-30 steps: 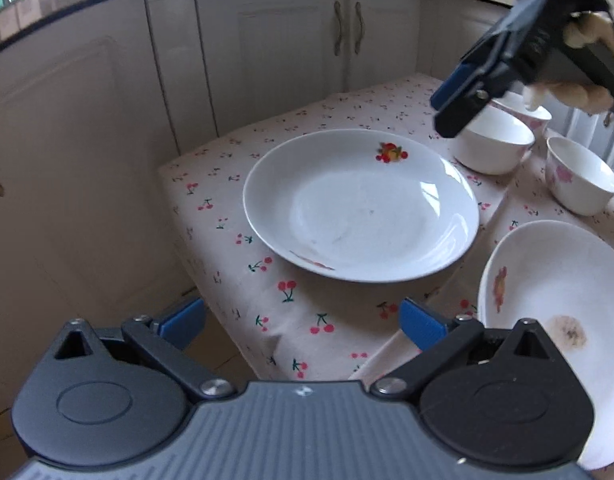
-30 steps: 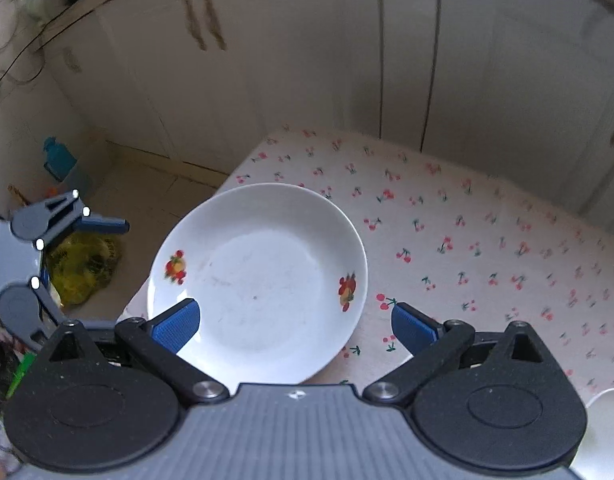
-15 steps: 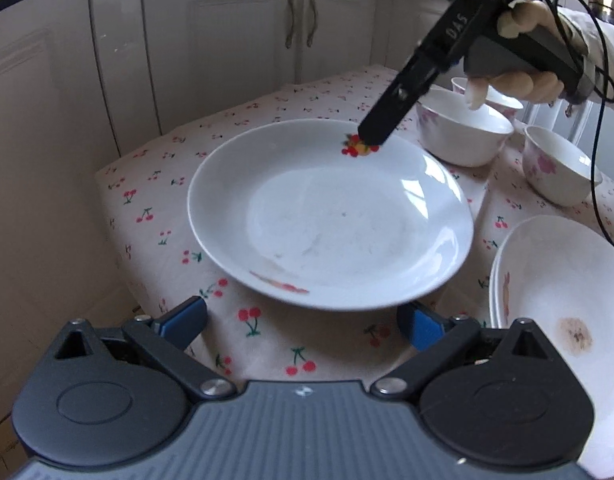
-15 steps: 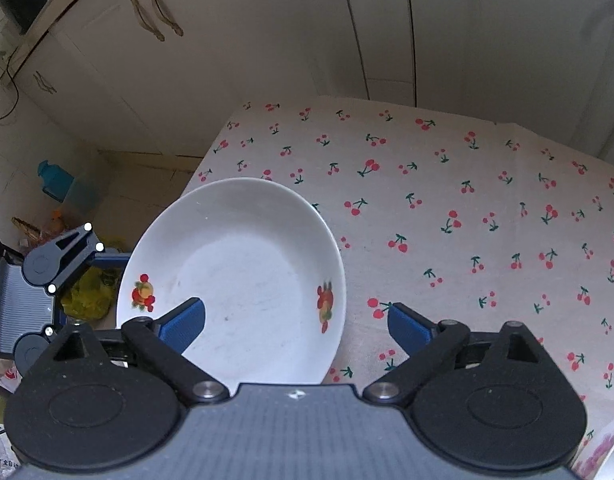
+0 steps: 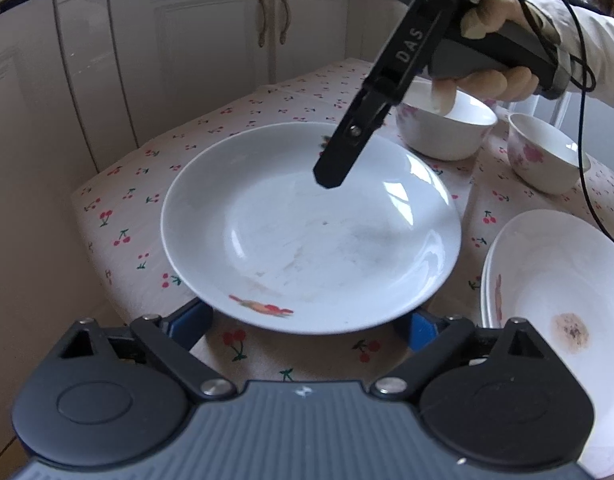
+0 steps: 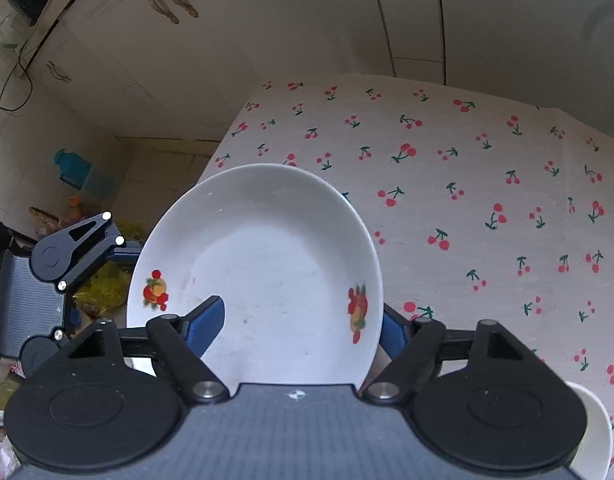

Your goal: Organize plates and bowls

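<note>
White plate [image 5: 311, 228] sits near the corner of the cherry-print tablecloth [image 6: 467, 184]. Left gripper [image 5: 307, 322] fingers spread wide at its near rim. Right gripper [image 6: 303, 320] fingers also spread, straddling the far rim. Two bowls [image 5: 447, 132] and stacked plates [image 5: 555, 280] lie beside it.

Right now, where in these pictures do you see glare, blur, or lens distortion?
Left wrist view: window glare on the plate at its right rim, and its near fruit print is smeared. Right wrist view: the plate's right fruit print is blurred, and the cabinet doors bend from the fisheye.
</note>
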`<state>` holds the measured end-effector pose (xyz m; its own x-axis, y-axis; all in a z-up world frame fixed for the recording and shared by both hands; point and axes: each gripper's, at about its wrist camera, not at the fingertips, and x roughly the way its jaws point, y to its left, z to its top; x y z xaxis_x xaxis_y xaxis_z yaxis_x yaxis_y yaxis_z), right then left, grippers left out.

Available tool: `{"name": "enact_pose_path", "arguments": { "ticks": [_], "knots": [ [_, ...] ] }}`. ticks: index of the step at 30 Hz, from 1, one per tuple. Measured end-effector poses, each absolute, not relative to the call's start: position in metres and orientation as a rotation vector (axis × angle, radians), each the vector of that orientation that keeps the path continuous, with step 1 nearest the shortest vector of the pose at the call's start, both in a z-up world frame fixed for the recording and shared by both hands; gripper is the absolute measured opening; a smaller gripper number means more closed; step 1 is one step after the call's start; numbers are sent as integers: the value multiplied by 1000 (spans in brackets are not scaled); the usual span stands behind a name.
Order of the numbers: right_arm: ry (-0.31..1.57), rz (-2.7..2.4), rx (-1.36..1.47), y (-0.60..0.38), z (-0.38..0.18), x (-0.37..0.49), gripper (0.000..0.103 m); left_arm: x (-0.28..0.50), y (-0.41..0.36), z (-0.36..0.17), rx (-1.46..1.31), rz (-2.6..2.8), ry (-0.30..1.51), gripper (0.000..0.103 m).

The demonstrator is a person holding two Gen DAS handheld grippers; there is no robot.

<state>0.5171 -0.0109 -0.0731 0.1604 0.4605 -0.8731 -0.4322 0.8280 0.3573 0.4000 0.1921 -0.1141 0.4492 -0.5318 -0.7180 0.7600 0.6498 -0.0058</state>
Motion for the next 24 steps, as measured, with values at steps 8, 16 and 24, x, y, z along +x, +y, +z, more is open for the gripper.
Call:
{"name": "enact_pose_path", "arguments": {
  "ticks": [8, 16, 24],
  "knots": [
    [1264, 640, 83, -17, -73, 523, 84, 399, 189, -114, 326, -834, 741, 95],
    [1239, 643, 40, -13, -70, 517, 86, 401, 187, -113, 324, -816, 747, 95],
    [1237, 646, 25, -12, -72, 515, 86, 400, 188, -112, 329, -810, 736, 95]
  ]
}}
